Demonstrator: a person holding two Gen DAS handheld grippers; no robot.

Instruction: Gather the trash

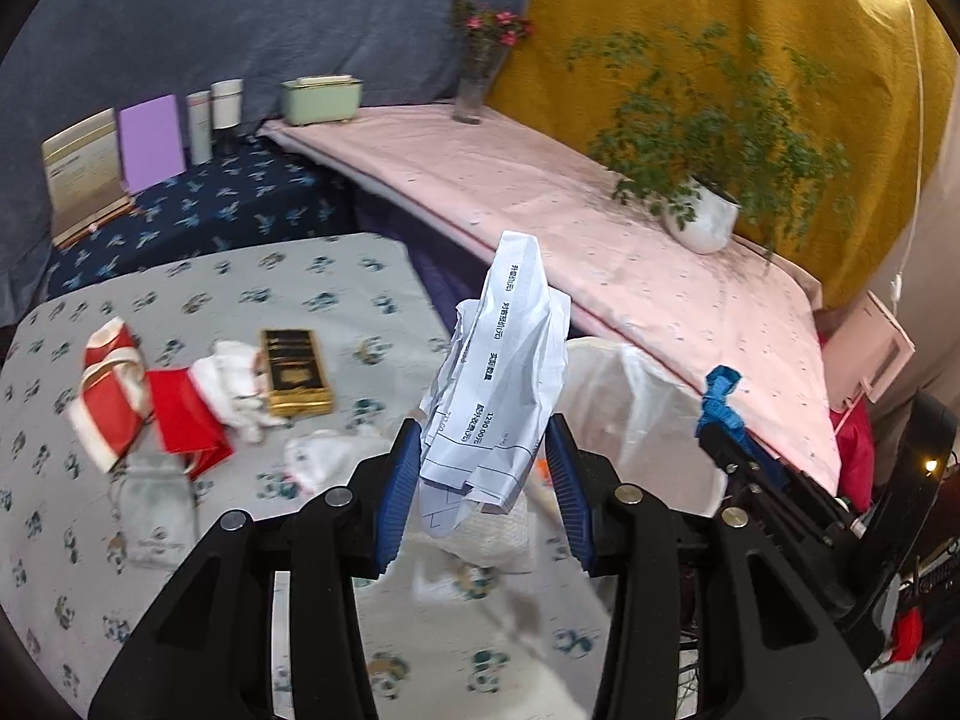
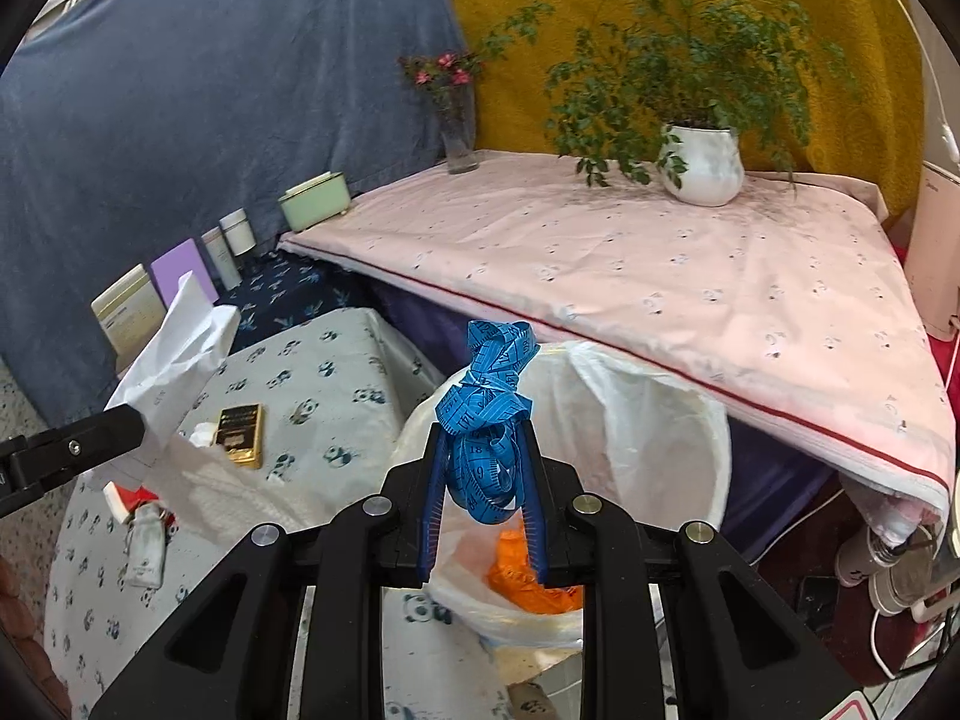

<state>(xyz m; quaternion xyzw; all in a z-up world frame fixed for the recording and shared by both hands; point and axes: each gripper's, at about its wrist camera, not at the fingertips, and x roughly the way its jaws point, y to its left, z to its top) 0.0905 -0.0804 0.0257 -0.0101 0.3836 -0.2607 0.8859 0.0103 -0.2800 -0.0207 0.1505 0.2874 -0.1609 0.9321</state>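
The right claw (image 2: 483,474) squeezes a bunched blue tape measure (image 2: 489,408) in the middle of the frame, just over the white bag in the bin (image 2: 630,420). The left claw (image 1: 480,468) pinches a crumpled paper (image 1: 498,372), with the bin at its right. To drop them well, I think each claw should be right over the bag's mouth before opening.

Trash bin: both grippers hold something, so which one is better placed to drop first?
Right. The right gripper holds the blue tape measure directly above the lined trash bin; the left gripper holds crumpled paper beside the bin, over the table.
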